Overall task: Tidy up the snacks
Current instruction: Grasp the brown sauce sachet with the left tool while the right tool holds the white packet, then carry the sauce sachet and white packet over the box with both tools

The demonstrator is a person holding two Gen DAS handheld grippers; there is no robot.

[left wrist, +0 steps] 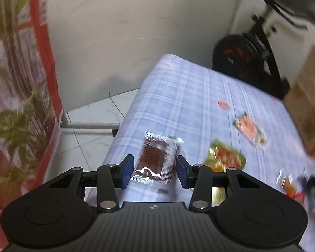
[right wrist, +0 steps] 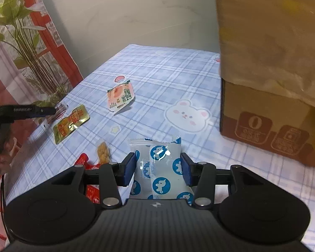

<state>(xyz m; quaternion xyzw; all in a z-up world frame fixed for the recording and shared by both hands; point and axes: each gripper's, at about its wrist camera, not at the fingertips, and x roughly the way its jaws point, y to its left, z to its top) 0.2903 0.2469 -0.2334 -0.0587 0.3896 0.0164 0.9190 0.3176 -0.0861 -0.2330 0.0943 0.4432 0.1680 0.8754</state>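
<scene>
Snacks lie scattered on the plaid-covered table [right wrist: 157, 67]. Left claw [left wrist: 155, 169] is clamped on a clear-wrapped brown packet [left wrist: 157, 159], lifted near the table's 9 o'clock edge. Right claw [right wrist: 158, 168] grips a white packet with blue circles [right wrist: 159, 163]; a cardboard box [right wrist: 262, 115] stands at 2 o'clock.

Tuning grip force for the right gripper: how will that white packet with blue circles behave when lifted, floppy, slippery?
The white packet is thin glossy film, so probably slippery against the right gripper pads. It looks flat and lightly filled, likely light. Its top edge stands above the jaws with little sag, so perhaps only mildly floppy.
</scene>
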